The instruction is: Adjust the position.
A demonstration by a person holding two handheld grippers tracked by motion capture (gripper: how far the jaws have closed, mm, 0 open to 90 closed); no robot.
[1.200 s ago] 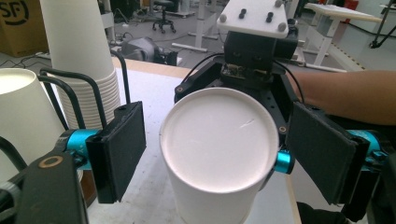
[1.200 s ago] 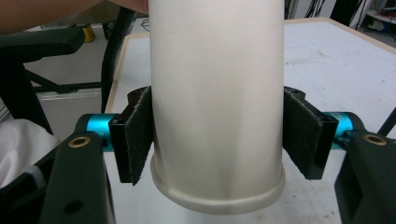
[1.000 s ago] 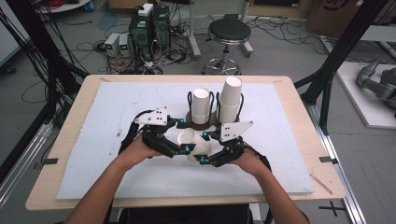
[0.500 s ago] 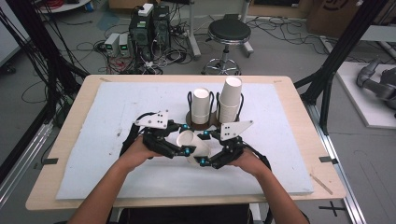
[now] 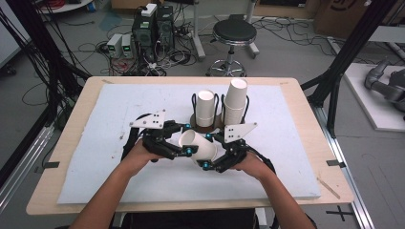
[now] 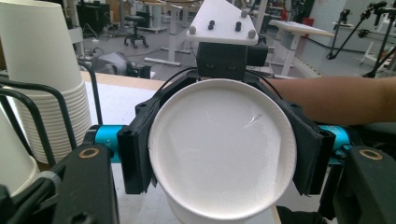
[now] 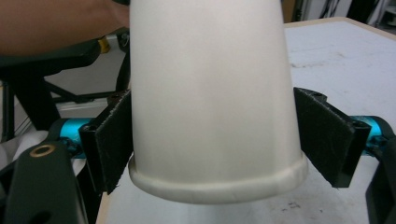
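From the high view I see both hands low over the white mat (image 5: 95, 143) on the tabletop (image 5: 62, 124). A paper cup (image 5: 198, 144) lies on its side between my left gripper (image 5: 184, 151) and right gripper (image 5: 207, 164), just in front of a wire rack (image 5: 219, 107). The rack holds a short cup stack (image 5: 206, 108) on its left and a taller stack (image 5: 235, 101) on its right. A stool (image 5: 234, 36) and computers (image 5: 153, 28) stand on the floor beyond.

In the left gripper view, I look at the cup's (image 6: 219, 149) flat bottom. The right gripper (image 6: 224, 154) faces me, its jaws pressed against the cup's two sides. My own jaws sit at the lower corners, set wide apart and clear of the cup. The taller stack (image 6: 44, 79) stands at the left in its rack (image 6: 28, 100).

In the right gripper view, the cup (image 7: 215, 93) points away from me, rim nearest. My right jaws are clamped on its sides just above the rim, over the mat (image 7: 336, 60).
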